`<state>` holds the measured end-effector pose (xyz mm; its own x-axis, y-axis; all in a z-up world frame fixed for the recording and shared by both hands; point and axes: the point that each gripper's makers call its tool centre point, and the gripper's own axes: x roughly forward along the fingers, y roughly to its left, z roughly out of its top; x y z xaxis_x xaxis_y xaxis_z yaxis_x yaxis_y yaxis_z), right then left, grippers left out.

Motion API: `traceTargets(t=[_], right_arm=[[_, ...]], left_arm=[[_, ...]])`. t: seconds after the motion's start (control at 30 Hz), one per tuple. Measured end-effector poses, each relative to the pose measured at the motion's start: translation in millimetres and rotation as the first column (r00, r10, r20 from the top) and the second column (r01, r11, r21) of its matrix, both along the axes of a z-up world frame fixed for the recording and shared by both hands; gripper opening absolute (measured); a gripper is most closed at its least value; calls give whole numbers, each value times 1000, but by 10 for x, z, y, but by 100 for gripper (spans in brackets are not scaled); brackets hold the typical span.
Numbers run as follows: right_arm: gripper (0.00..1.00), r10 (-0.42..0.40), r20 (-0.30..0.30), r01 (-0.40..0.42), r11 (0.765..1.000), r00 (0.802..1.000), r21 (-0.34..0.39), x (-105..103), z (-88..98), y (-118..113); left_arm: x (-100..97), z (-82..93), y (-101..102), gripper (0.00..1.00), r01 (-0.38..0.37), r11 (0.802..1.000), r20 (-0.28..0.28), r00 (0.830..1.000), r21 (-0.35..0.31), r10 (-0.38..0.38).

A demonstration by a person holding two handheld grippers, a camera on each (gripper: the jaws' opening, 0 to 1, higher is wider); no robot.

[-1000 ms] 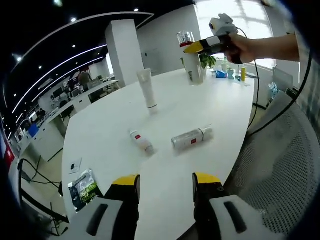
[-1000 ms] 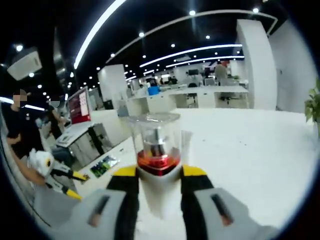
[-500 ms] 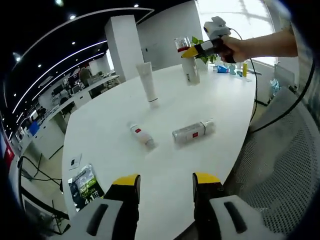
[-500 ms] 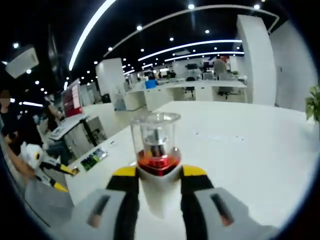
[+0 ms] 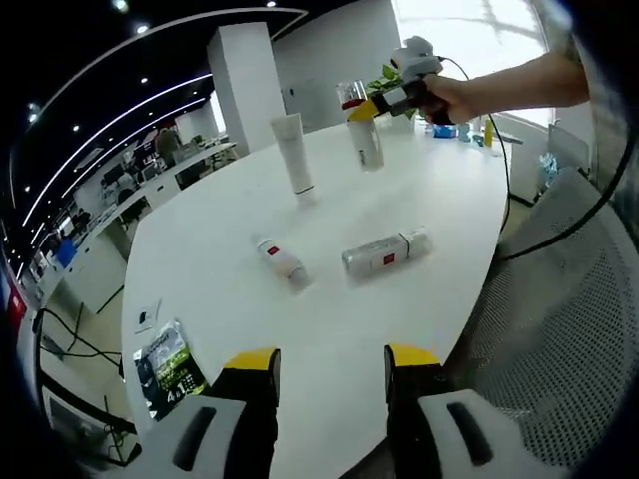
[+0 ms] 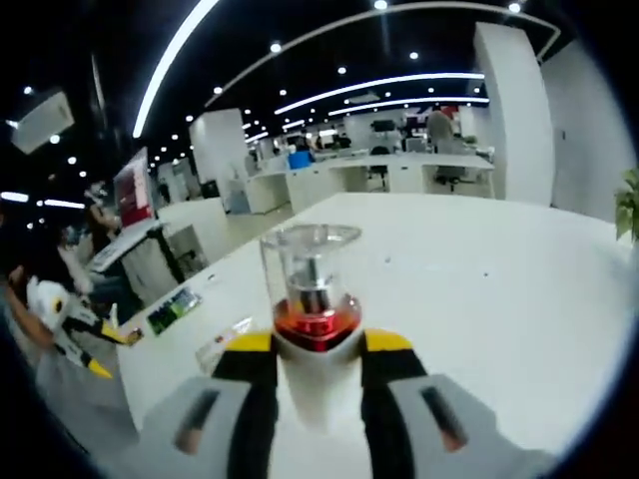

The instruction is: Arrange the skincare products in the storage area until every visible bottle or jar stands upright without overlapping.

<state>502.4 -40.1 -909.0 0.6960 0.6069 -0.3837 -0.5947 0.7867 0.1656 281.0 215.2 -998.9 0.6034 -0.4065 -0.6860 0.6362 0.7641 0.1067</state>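
The left gripper view takes in the whole round white table [image 5: 230, 299] from its near edge: a white tube [image 5: 294, 152] stands upright on its cap toward the far side, a small white bottle [image 5: 281, 259] with a red label lies on its side near the middle, and a clear bottle [image 5: 384, 251] with a red label lies on its side just to the right of it, apart from it. A dark green packet [image 5: 165, 358] lies near the table's left edge, and a mesh chair [image 5: 559, 329] stands off to the right. That makes four skincare items counted here, two lying and one standing on the table, the fourth in the air. The fourth is the pump bottle [image 6: 313, 329], clear-capped with a red collar, which the right gripper view shows close up, clamped upright between the yellow-tipped jaws of the right gripper [image 6: 315, 351]. In the left gripper view a bare forearm reaches in from the right with the hand [image 5: 451, 97] wrapped round that gripper, carrying the bottle clear above the far part of the table. The left gripper [image 5: 329, 361] hangs over the near edge with its jaws spread and nothing between them.
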Motion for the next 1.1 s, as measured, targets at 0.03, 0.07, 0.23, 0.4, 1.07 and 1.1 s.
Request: traceTargets(t=[0.03,0.07,0.23,0.4,1.07,1.1], right_arm=[[28,0,1,0,1000,1000,-2,20,-10,-3],[28,2,5,-2,1000,1000,-4,44,-21,2],[28,11,19,-11,1000,1000,-14,165,-93,7],[28,38,49,-37,999,998,-16,270,-152,47],[28,81,141,-78,997,987,-25,685,-251,194],[28,82,142,-79,996,986,-27,695,-261,200]], left_arm=[[1,1,2,43,-2,1000,0,1000,0,2],[5,6,4,43,-5,1000,2,1000,-1,5],[11,10,19,43,-10,1000,7,1000,6,10],[14,1,38,43,-17,1000,7,1000,15,17],[-2,-69,74,43,-23,999,-23,999,38,24],[-2,-69,74,43,-23,999,-23,999,38,24]])
